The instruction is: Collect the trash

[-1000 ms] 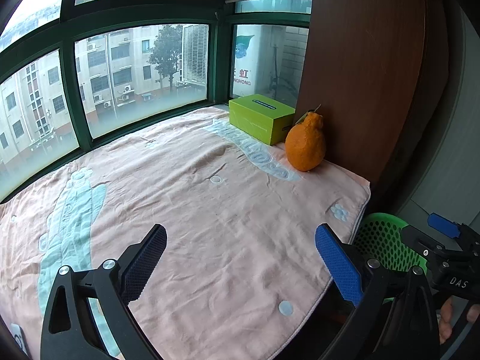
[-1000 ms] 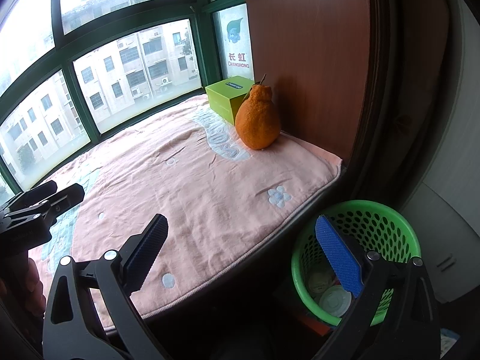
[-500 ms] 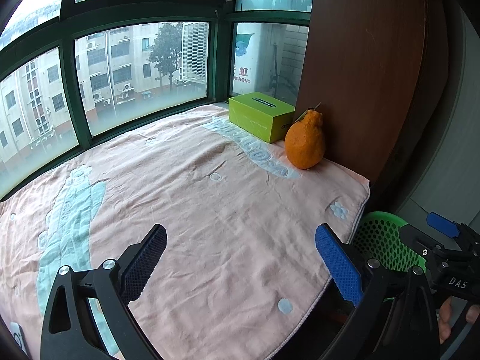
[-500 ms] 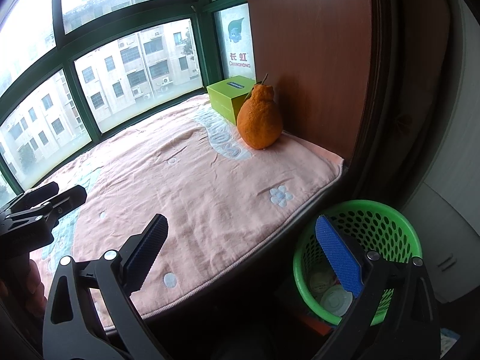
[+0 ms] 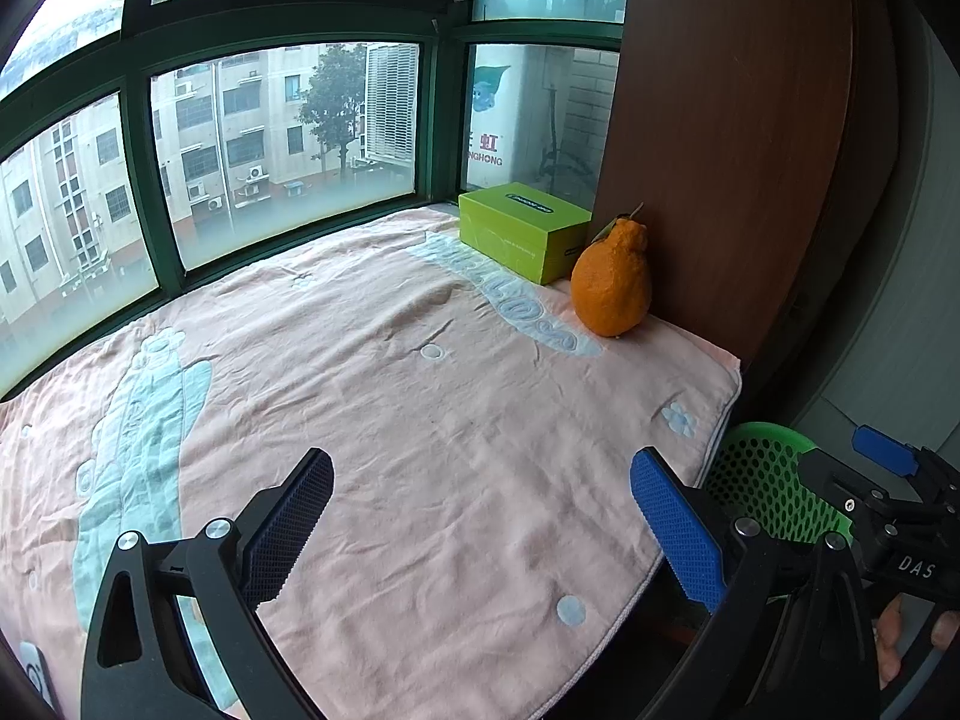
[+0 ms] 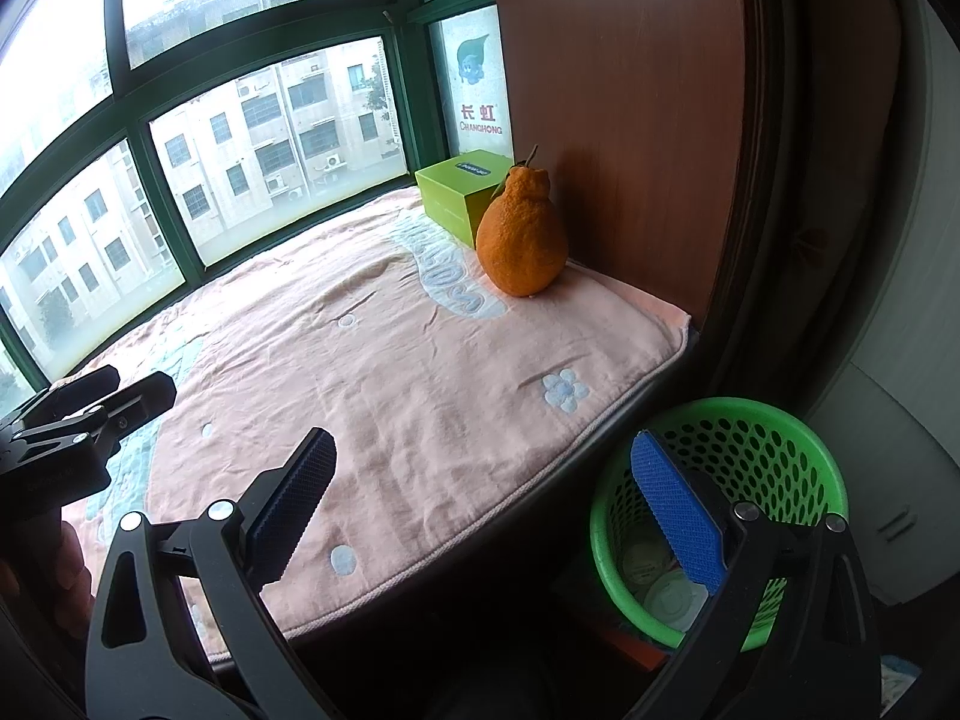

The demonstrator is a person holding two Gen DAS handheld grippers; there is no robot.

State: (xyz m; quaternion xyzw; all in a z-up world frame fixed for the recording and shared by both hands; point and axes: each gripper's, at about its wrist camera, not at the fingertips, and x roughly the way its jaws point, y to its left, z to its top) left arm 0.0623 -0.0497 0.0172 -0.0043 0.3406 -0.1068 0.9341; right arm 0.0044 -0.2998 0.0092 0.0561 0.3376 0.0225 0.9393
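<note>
A green mesh trash basket (image 6: 774,450) stands on the floor beside the window seat, with white lids and other trash inside (image 6: 669,594); its rim also shows in the left wrist view (image 5: 774,480). My left gripper (image 5: 480,516) is open and empty above the pink blanket (image 5: 420,420). My right gripper (image 6: 480,510) is open and empty, over the seat's front edge with its right finger above the basket. Each gripper shows in the other's view: the right one (image 5: 888,480) and the left one (image 6: 84,414).
An orange fruit with a stem (image 5: 612,288) (image 6: 522,240) and a lime-green box (image 5: 522,231) (image 6: 456,192) sit at the blanket's far right corner, against a brown wooden panel (image 6: 630,120). Green-framed windows (image 5: 270,132) close off the back.
Both grippers have stayed open and empty. The views have shifted only slightly; the scene is otherwise the same.
</note>
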